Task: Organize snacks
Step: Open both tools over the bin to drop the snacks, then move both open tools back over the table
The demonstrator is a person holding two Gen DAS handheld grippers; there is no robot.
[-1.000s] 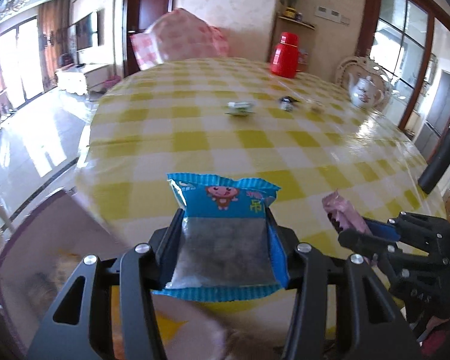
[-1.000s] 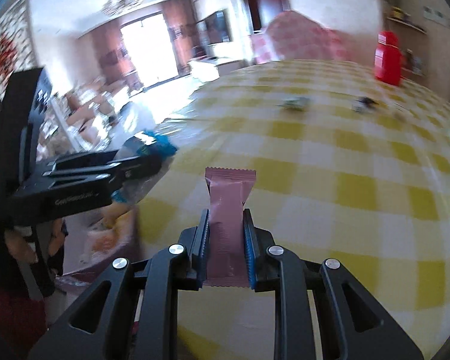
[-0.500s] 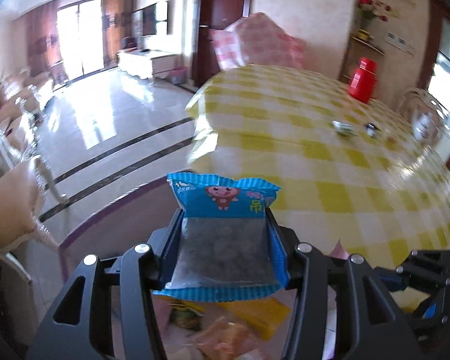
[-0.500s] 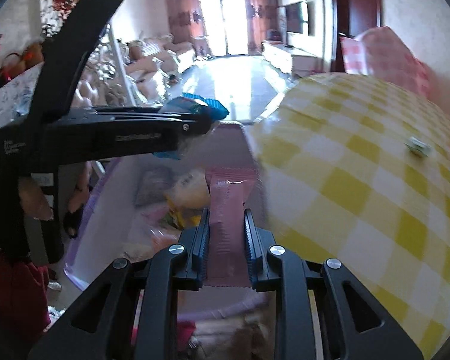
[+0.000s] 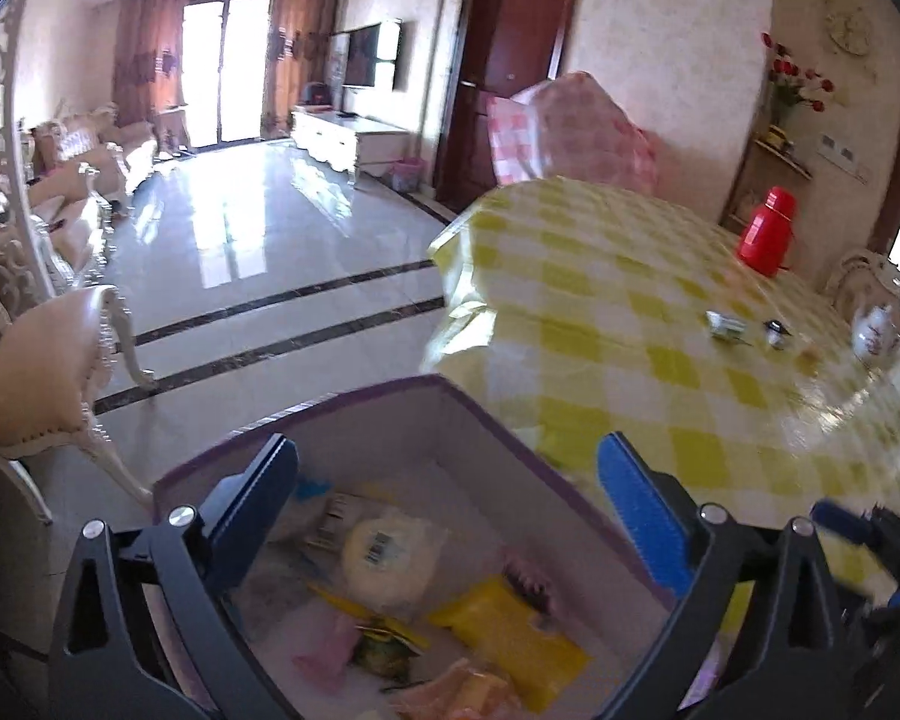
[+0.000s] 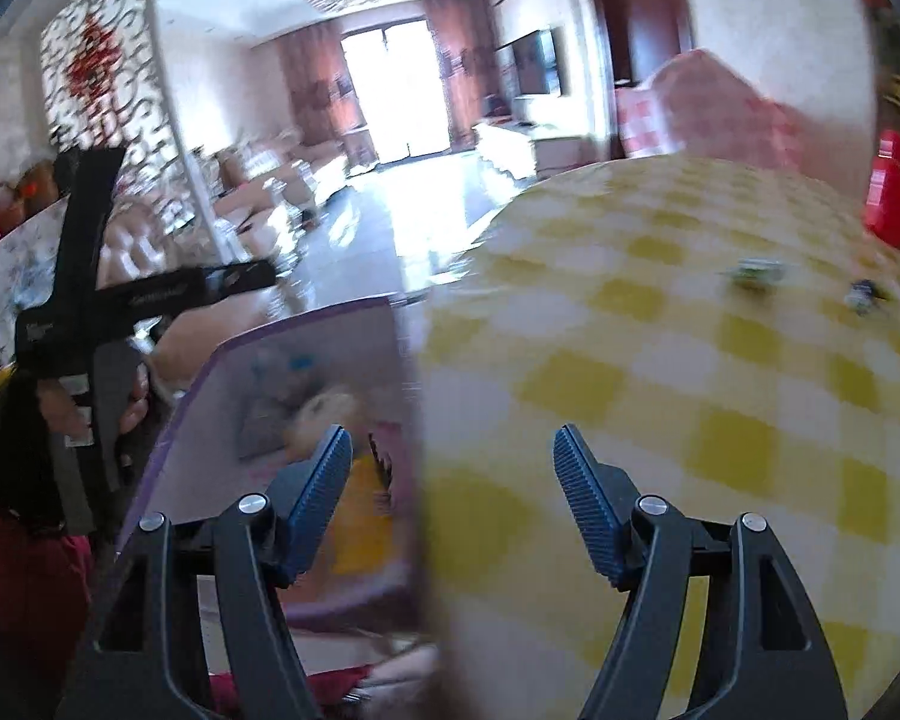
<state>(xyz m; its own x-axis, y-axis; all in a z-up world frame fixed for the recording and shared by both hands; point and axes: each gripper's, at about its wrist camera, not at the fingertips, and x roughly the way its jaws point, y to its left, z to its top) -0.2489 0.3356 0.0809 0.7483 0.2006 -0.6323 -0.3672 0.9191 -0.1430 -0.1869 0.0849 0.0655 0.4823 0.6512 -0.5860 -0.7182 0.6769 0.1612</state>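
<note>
My left gripper (image 5: 450, 480) hangs over a purple-rimmed box (image 5: 498, 426), its jaws opening wide with nothing between them. Inside lie several snacks: a yellow packet (image 5: 510, 636), a white round packet (image 5: 384, 558), and a pink bar (image 5: 525, 579) by the right wall. A blue edge (image 5: 312, 487) shows beside the left finger. My right gripper (image 6: 453, 480) is over the box's right wall (image 6: 408, 420) and the table edge. Its jaws are opening too, and nothing is between them. Two small snacks (image 5: 726, 324) (image 5: 777, 333) lie far across the table.
The table with the yellow check cloth (image 5: 660, 372) stands right of the box. A red thermos (image 5: 765, 240) and a teapot (image 5: 876, 333) are at its far side. A chair (image 5: 42, 372) is on the floor to the left. A person's hand holds the left gripper (image 6: 150, 294).
Both grippers swung left from the table to over the box. The left one let go of the blue packet and the right one of the pink bar; both now stand open.
</note>
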